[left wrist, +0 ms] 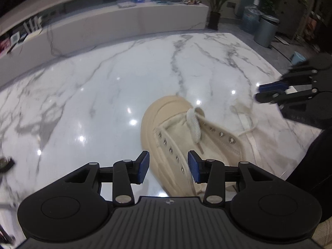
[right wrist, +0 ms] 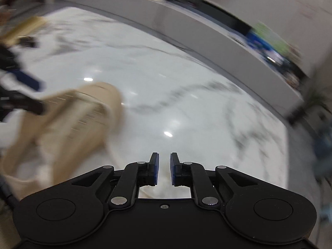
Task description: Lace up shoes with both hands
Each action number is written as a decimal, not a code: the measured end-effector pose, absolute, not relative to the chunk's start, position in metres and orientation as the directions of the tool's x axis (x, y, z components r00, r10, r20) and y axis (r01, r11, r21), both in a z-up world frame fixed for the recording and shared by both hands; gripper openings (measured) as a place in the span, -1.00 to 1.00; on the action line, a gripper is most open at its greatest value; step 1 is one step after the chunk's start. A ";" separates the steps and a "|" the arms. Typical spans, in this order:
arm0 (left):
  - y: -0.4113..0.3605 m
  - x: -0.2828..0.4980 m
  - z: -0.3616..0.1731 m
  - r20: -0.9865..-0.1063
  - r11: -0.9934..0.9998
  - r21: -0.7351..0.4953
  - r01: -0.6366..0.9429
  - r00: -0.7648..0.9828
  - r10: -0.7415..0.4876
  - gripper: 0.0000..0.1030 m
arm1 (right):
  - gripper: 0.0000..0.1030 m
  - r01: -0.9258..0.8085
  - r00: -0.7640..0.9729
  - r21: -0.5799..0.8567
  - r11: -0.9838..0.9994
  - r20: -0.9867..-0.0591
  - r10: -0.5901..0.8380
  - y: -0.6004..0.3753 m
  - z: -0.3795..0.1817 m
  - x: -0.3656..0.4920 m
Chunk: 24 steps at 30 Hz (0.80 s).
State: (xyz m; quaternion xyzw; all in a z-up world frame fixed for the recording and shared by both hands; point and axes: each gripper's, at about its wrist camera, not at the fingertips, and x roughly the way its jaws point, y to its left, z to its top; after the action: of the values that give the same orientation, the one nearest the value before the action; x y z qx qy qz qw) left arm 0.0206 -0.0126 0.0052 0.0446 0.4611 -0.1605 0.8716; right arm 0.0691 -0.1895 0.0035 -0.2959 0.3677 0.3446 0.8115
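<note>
A beige canvas shoe (left wrist: 180,137) lies on the white marble table (left wrist: 103,95), toe pointing away. A white lace (left wrist: 194,124) runs through its front eyelets, one end lying across the tongue, the other trailing off the right side (left wrist: 249,128). My left gripper (left wrist: 168,166) is open and empty, its fingers astride the shoe's left eyelet row. My right gripper (right wrist: 164,169) has a narrow gap between its pads and holds nothing; it hovers over bare table right of the shoe (right wrist: 78,114), which is blurred. It also shows in the left wrist view (left wrist: 267,92).
A long grey counter (left wrist: 124,25) with boxes runs behind the table. A potted plant (left wrist: 214,10), a water bottle and a metal bin (left wrist: 266,30) stand at the far right. A small dark object (left wrist: 6,162) lies at the table's left edge.
</note>
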 end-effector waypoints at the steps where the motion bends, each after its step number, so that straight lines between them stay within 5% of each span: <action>1: -0.014 0.022 0.007 -0.815 0.937 -0.071 0.342 0.521 -0.252 -0.23 | -0.81 -0.792 0.480 -0.222 0.569 -0.803 0.354 -0.189 0.003 0.070; 5: -0.019 0.031 0.010 -0.811 0.899 -0.072 0.433 0.499 -0.306 -0.23 | -0.79 -0.846 0.427 -0.201 0.493 -0.810 0.402 -0.187 0.002 0.074; 9: -0.023 0.039 0.012 -0.806 0.851 -0.072 0.521 0.472 -0.357 -0.22 | -0.46 -0.884 0.380 -0.184 0.430 -0.819 0.431 -0.185 0.000 0.079; 19: -0.031 0.054 0.002 -0.847 0.733 -0.015 0.680 0.381 -0.371 -0.12 | -0.47 -0.931 0.295 -0.151 0.333 -0.849 0.438 -0.175 -0.009 0.100; 23: -0.033 0.058 -0.001 -0.854 0.716 -0.013 0.698 0.364 -0.371 -0.12 | -0.58 -0.946 0.260 -0.137 0.293 -0.860 0.438 -0.172 -0.013 0.108; 24: -0.033 0.058 -0.002 -0.857 0.715 -0.010 0.699 0.363 -0.367 -0.12 | -0.75 -0.950 0.251 -0.133 0.283 -0.863 0.438 -0.171 -0.014 0.110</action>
State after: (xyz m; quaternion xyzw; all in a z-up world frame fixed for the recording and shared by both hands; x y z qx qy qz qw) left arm 0.0580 -0.0329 -0.0023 0.1813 0.4574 -0.3308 0.8053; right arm 0.1105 -0.1707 -0.0140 -0.3467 0.3689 0.4882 0.7109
